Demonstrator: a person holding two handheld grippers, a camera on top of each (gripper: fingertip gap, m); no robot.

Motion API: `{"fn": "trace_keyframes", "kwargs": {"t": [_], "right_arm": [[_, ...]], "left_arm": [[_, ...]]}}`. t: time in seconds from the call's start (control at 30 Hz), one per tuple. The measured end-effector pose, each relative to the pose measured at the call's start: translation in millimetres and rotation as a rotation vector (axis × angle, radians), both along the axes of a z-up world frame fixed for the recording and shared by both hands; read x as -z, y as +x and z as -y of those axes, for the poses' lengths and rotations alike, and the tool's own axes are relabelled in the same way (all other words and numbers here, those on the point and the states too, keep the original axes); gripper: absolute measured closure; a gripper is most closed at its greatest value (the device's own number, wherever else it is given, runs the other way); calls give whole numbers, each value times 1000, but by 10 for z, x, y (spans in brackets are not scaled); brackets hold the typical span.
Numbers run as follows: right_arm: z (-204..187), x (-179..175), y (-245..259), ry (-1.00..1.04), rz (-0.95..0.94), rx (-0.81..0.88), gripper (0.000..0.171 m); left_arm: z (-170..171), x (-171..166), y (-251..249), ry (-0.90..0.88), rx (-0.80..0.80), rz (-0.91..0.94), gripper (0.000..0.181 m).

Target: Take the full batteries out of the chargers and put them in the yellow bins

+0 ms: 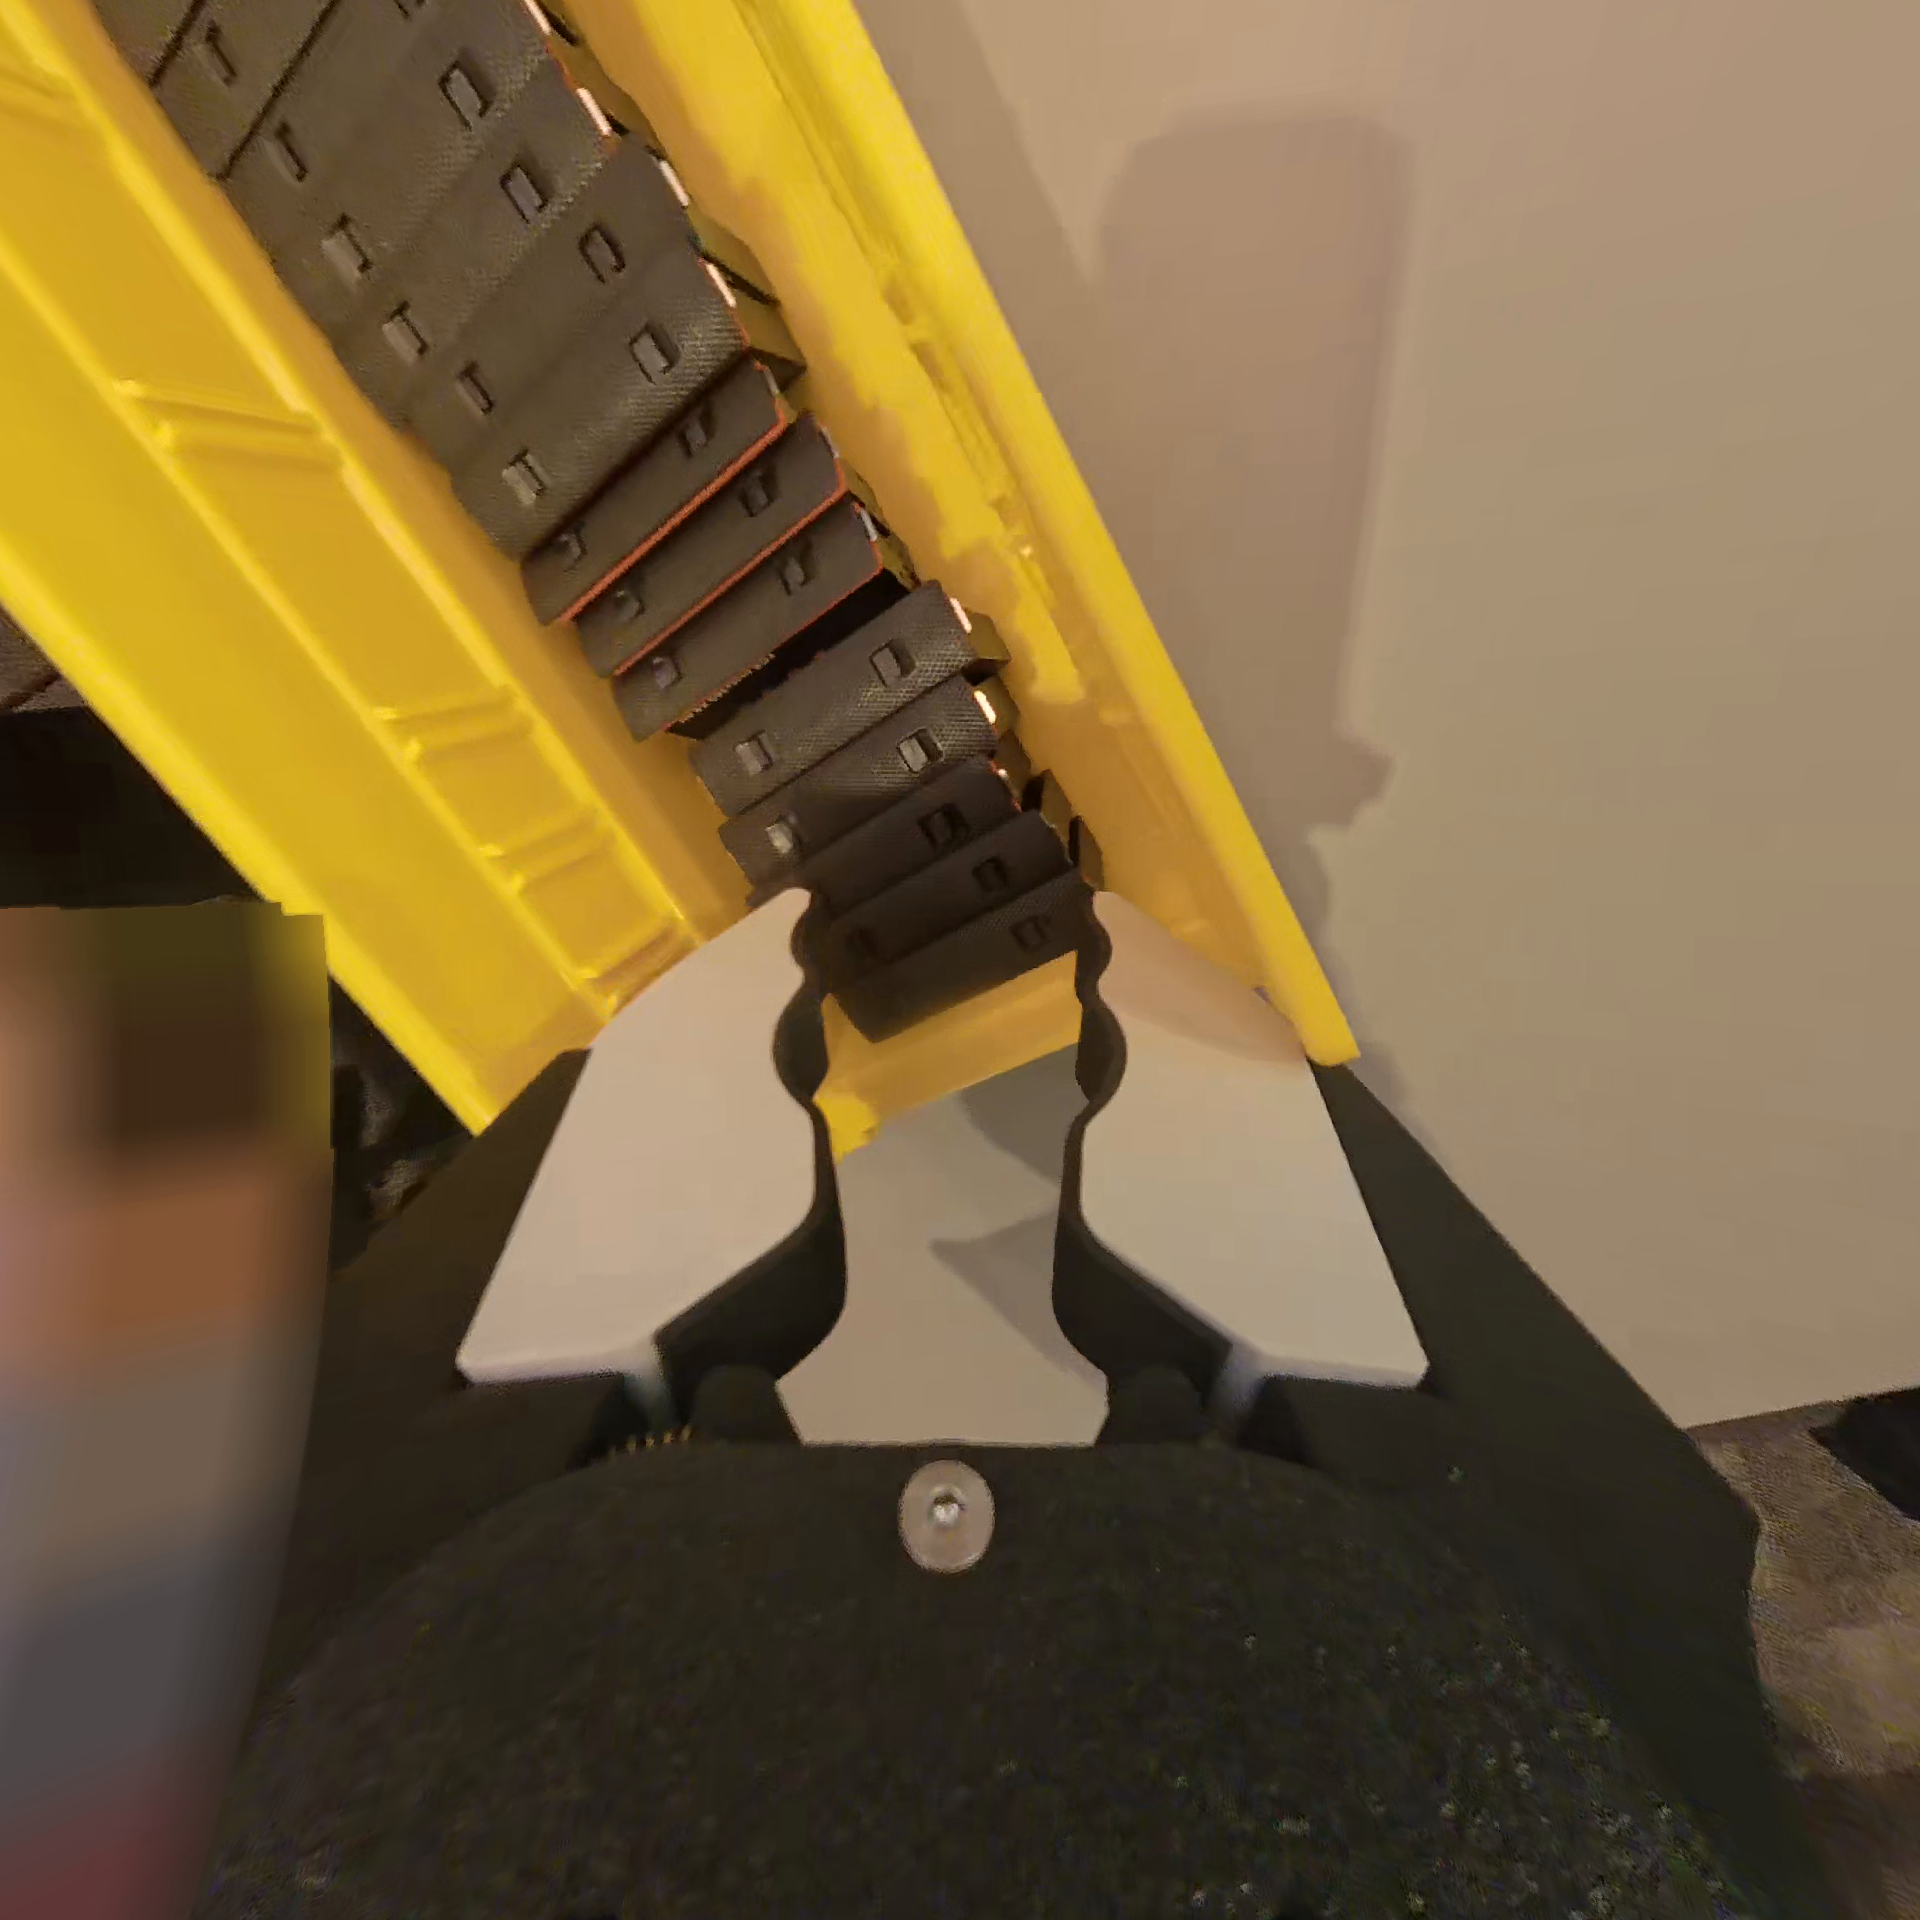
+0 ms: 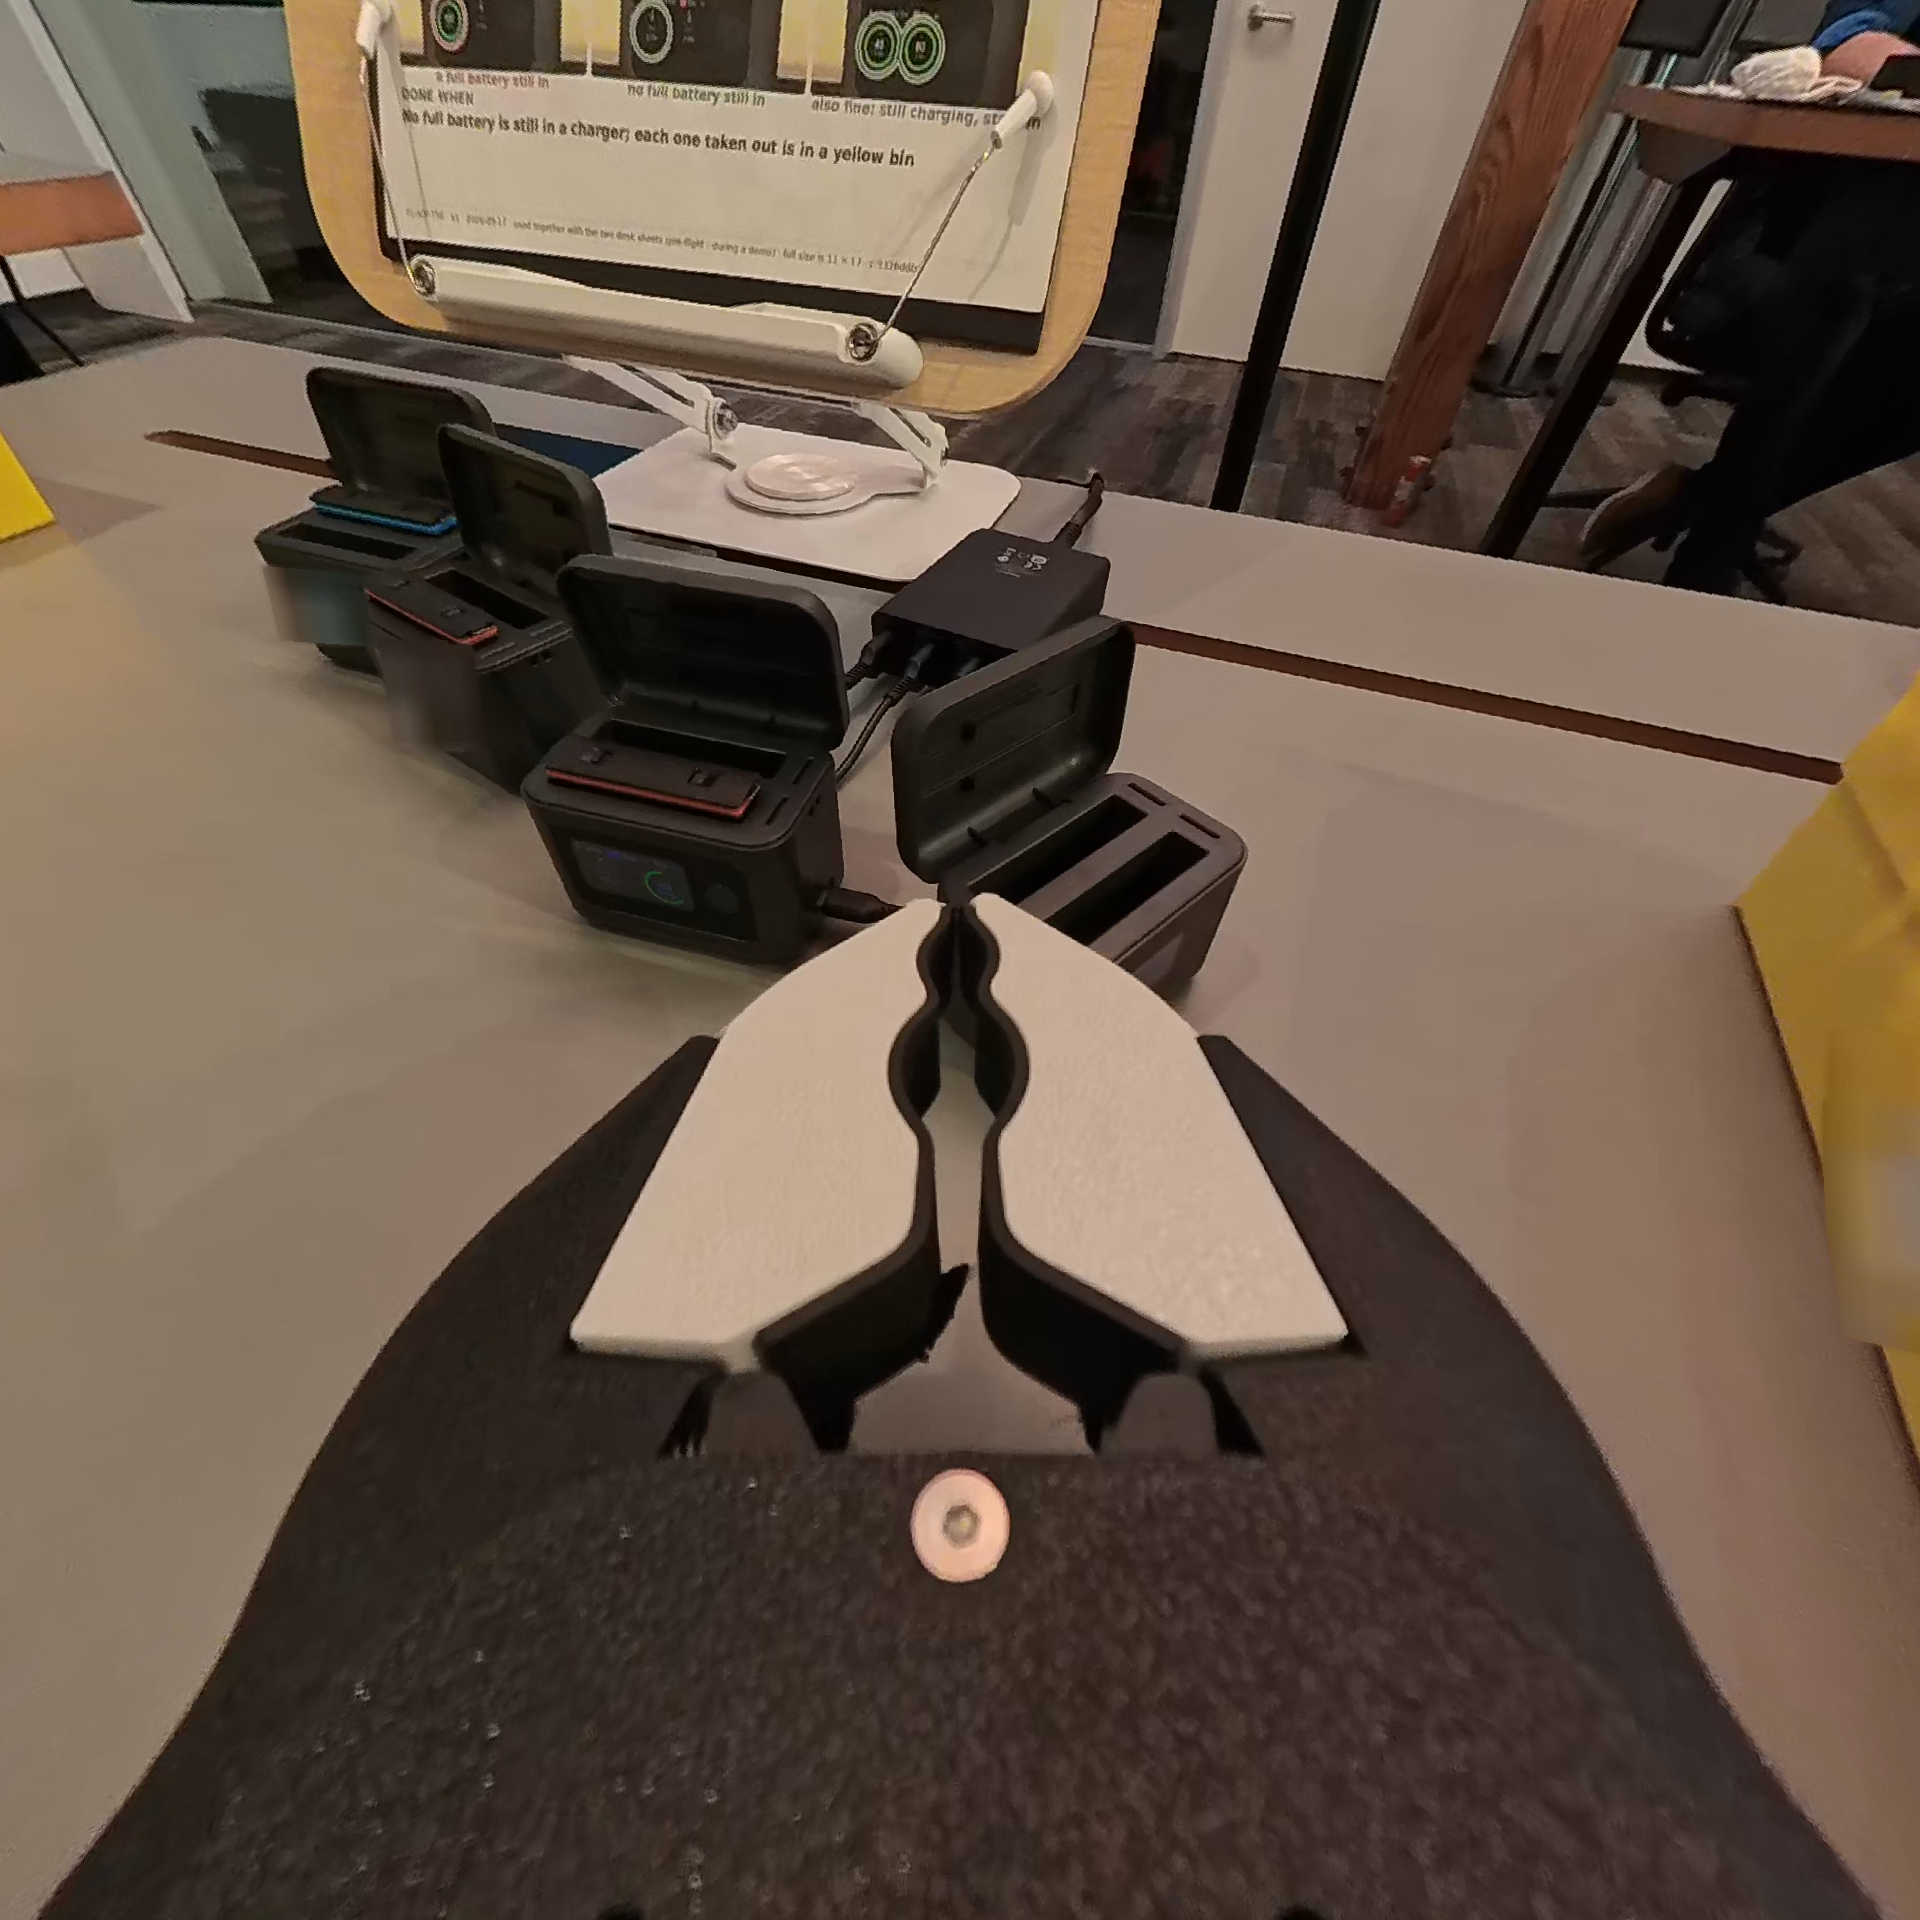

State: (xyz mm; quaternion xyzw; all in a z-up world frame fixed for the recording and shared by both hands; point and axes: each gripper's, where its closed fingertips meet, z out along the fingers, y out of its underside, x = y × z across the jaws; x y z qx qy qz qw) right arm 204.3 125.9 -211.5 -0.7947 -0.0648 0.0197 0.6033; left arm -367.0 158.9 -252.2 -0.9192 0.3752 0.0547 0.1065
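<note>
In the left wrist view a yellow bin (image 1: 343,582) holds a long row of black batteries (image 1: 582,343), a few of them red-edged (image 1: 717,540). My left gripper (image 1: 948,930) is open, its tips on either side of the last battery (image 1: 966,982) at the bin's end; I cannot tell if they touch it. In the right wrist view my right gripper (image 2: 958,920) is shut and empty above the table. Ahead stand several open-lidded black chargers: the nearest (image 2: 1101,883) has empty slots, the second (image 2: 686,842) and third (image 2: 468,644) hold red-edged batteries, and the farthest (image 2: 353,535) holds a blue-edged one.
A black power adapter (image 2: 987,592) with cables sits behind the chargers. A wood-framed instruction board (image 2: 707,156) stands on a white base at the back. A yellow bin (image 2: 1849,935) is at the right edge. A person's legs (image 2: 1766,416) show at the far right. Spacing between my two grippers at the tips: around 60 cm.
</note>
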Motion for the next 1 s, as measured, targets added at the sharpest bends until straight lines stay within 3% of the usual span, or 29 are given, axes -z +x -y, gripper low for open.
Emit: {"fn": "trace_keyframes", "kwargs": {"t": [0.2,0.43,0.57,0.8,1.0], "right_arm": [[3,18,6,-18,-32,-6,170],[0,64,-29,-45,-48,-25,168],[2,83,-29,-57,-53,-28,167],[3,97,0,-66,-56,-20,166],[7,99,-6,-68,-48,-23,166]], "left_arm": [[16,39,116,-50,-20,127,137],[-29,66,91,-25,36,72,136],[-59,84,13,-20,55,-57,140],[-68,-51,-56,0,90,-219,129],[-49,-144,-116,-14,122,-312,130]]}}
